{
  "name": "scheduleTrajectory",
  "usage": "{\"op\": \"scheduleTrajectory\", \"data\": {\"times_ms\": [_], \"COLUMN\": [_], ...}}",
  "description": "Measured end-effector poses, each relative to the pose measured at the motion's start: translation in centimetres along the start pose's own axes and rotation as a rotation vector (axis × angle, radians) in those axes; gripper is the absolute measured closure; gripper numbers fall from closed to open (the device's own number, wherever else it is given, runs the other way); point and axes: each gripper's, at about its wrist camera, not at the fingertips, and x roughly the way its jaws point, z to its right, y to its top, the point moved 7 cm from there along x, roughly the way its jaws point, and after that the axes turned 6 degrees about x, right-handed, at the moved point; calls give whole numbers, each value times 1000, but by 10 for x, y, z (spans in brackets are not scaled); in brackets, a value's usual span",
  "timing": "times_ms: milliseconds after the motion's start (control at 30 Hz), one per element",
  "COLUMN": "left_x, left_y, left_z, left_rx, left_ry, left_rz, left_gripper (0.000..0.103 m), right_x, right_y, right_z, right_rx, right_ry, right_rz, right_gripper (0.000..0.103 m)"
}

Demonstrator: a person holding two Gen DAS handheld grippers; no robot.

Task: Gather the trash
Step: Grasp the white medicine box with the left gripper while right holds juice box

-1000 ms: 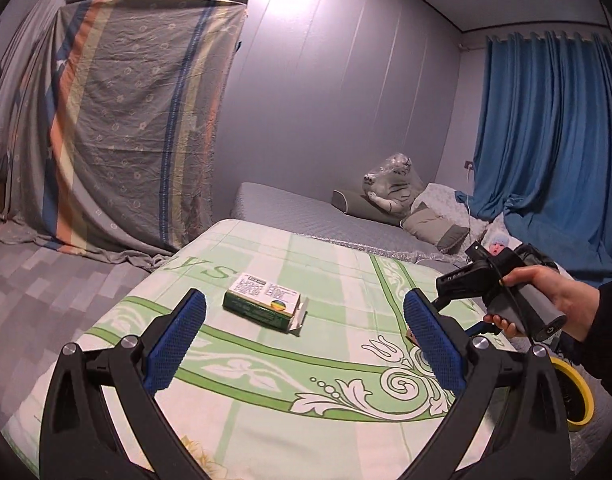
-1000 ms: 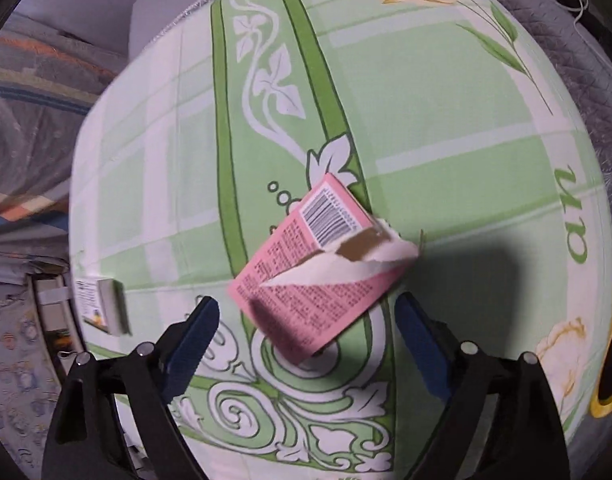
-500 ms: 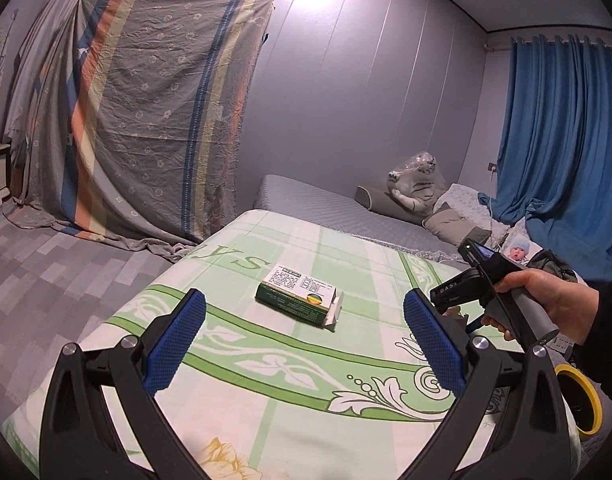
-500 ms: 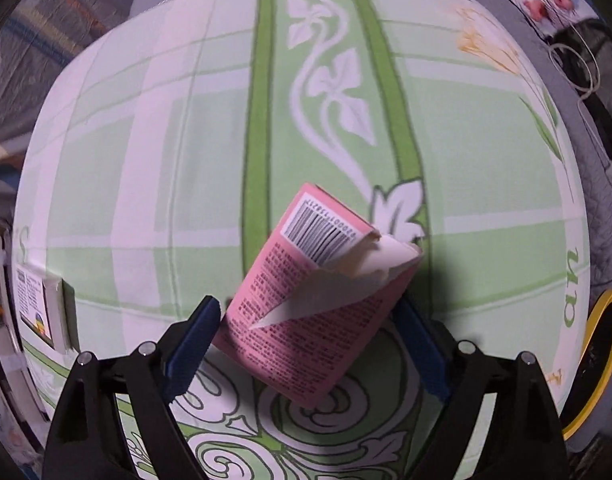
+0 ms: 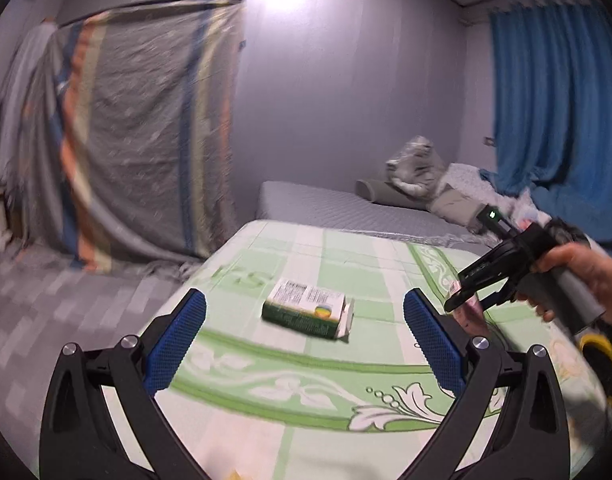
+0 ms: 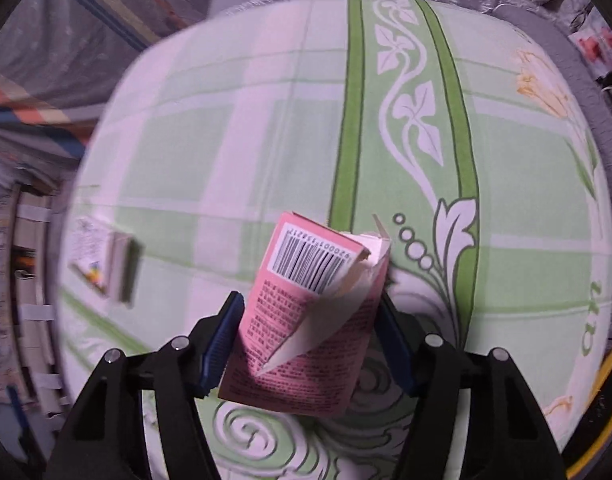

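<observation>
While the right gripper (image 6: 306, 344) has just been closing, its pads now clamp the torn pink box (image 6: 306, 320) near the bed's (image 6: 265, 140) right edge — one piece taken. The left gripper (image 5: 303, 344) hangs spread and empty, and the green box (image 5: 308, 312) lies mid-bed — uncollected; a yellow rim (image 5: 602, 372) off the right edge may be the bin.

A home bedroom: a grey mattress (image 5: 330, 208) with pillows (image 5: 390, 196) lies along the wall at 12 o'clock, blue curtains (image 5: 558, 92) hang at 2 o'clock, and a striped sheet (image 5: 145, 120) drapes at 10 o'clock.
</observation>
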Motion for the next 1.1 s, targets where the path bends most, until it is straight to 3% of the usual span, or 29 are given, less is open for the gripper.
{"op": "scheduleTrajectory", "data": {"times_ms": [33,100,167,233,367,500,600,633,800,933,1100], "left_x": [4,12,25,40,81,107,132,140,168,180,185], "left_y": [2,10,14,24,55,83,65,45,-7,-16,-28], "left_z": [4,21,29,27,12,-1,6,13,9,-4,7], "left_rx": [44,222,374,431,389,325,344,367,398,315,393], "left_ry": [-40,-204,-272,-328,-331,-333,-374,-402,-378,-405,-414], "left_rz": [15,53,57,62,38,21,-100,-165,-308,-360,-393], "left_gripper": [8,8,8,8,8,8,8,8,8,8,8], "right_x": [-10,-26,-44,-59,-82,-107,-123,-126,-123,-113,-109], "right_y": [-7,-23,-36,-47,-71,-83,-94,-97,-109,-109,-111], "right_z": [1,6,7,18,29,41,51,53,47,39,29], "right_rx": [-7,-9,-34,-48,-45,-46,-57,-61,-90,-98,-115], "right_ry": [51,124,176,213,297,325,353,362,391,402,427], "right_rz": [1,1,8,11,29,63,86,88,91,74,62], "right_gripper": [42,41,41,41,40,40,40,40,39,39,39]}}
